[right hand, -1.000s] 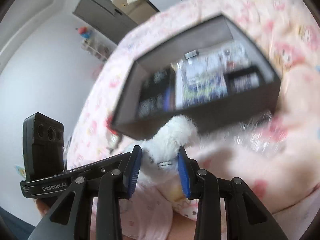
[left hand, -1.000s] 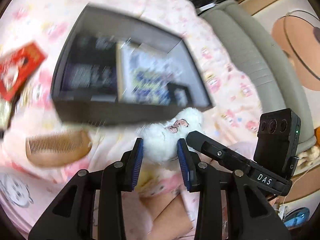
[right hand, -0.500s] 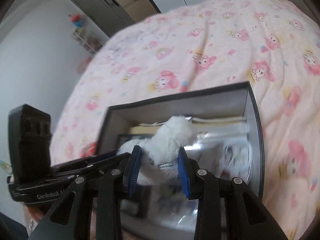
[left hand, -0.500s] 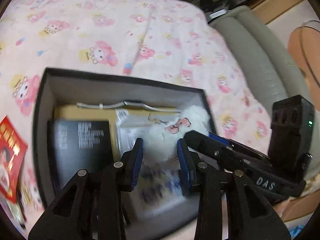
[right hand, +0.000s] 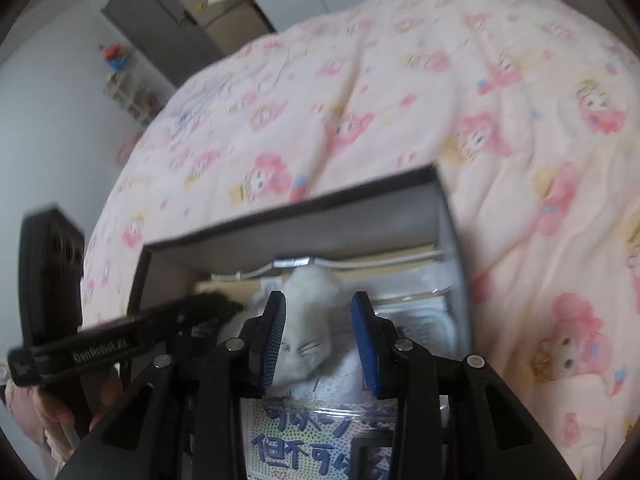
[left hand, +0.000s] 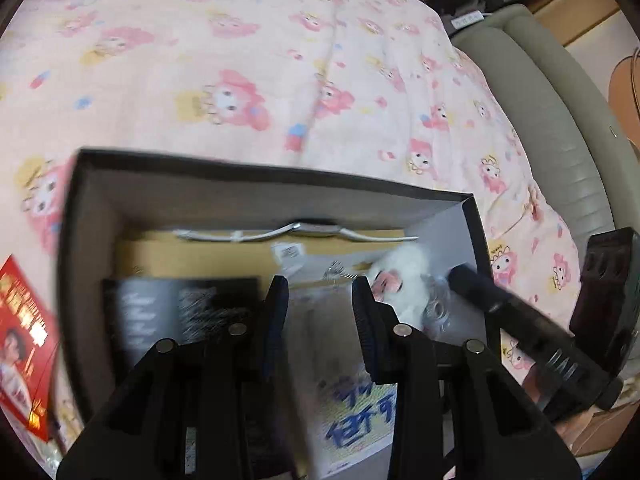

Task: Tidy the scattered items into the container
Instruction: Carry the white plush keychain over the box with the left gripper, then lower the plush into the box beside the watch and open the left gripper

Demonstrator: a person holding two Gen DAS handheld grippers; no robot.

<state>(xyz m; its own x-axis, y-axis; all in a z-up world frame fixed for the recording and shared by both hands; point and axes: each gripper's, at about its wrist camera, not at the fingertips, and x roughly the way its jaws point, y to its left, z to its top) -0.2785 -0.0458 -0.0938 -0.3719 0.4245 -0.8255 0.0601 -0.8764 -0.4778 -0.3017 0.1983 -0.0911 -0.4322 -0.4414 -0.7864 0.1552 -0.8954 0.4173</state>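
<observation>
A white fluffy plush toy hangs low inside the dark grey box, near its right wall. My right gripper is shut on it, and the blue pads press its sides. In the left wrist view the toy shows a pink patch and sits just right of my left gripper. That gripper's jaws stand apart over the box, and I see none of the toy between them. The box holds a black booklet, a white cable and a packet printed with blue characters.
The box sits on a pink cartoon-print bedspread. A red packet lies on the bedspread outside the box's left wall. A grey padded edge borders the bed on the right. A dark cabinet stands by the far wall.
Both grippers carried the toy from in front of the box to over and into it. The toy was between the left fingers earlier and now sits to their right. The comb has left view.
</observation>
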